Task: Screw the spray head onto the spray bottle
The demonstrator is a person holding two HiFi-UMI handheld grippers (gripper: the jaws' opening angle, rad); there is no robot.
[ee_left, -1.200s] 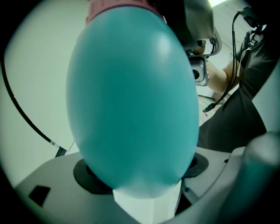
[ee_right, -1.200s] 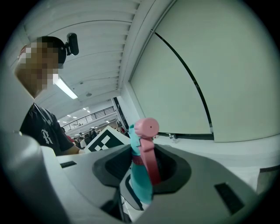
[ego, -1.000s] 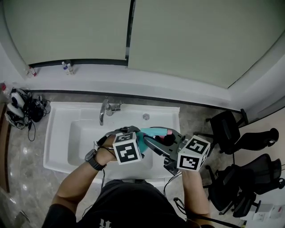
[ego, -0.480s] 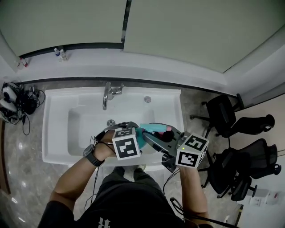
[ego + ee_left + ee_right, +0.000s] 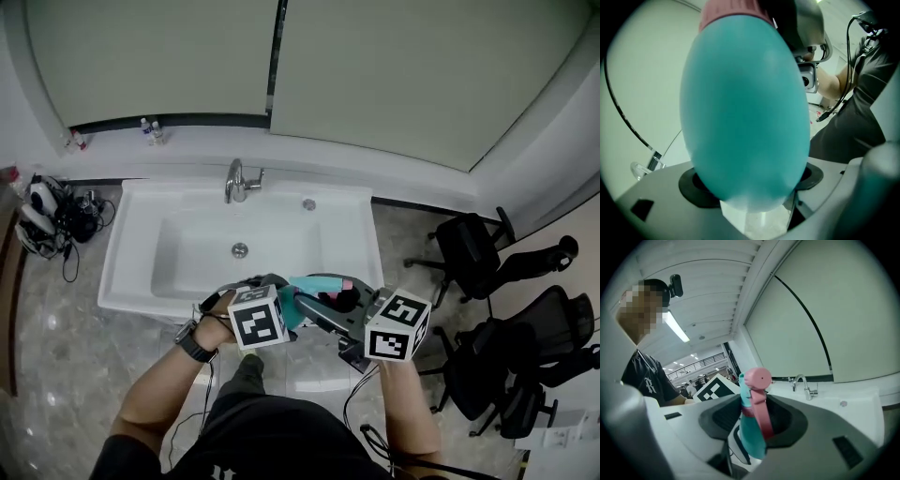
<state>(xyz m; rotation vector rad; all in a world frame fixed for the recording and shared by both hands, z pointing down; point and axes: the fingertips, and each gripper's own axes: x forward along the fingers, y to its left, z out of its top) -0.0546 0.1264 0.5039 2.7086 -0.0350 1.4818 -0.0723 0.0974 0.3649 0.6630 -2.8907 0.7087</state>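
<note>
Two grippers meet over the floor just in front of a white sink (image 5: 131,274), and one teal spray bottle (image 5: 745,108) lies nearly level between them; the left gripper (image 5: 283,307) is clenched round the bottle's body, which fills its own view from the jaw base upward, with a pink collar at the far end; the right gripper (image 5: 323,302) is clamped on the spray head (image 5: 758,397), whose round pink nozzle faces the camera and whose pink trigger hangs down between the jaws, a teal part showing beside and beneath it; the head sits at the bottle's neck end, though how far it is threaded on cannot be told; in the head view each marker cube rides close to the person's hands, the two nearly level with each other; the sink's basin holds a round drain (image 5: 240,249), and a chrome faucet (image 5: 236,180) stands at its back edge; a few small bottles (image 5: 150,131) stand on the ledge behind, well apart from the grippers; dark office chairs (image 5: 473,258) crowd the right side, and a tangle of cables (image 5: 52,220) lies at the left.
</note>
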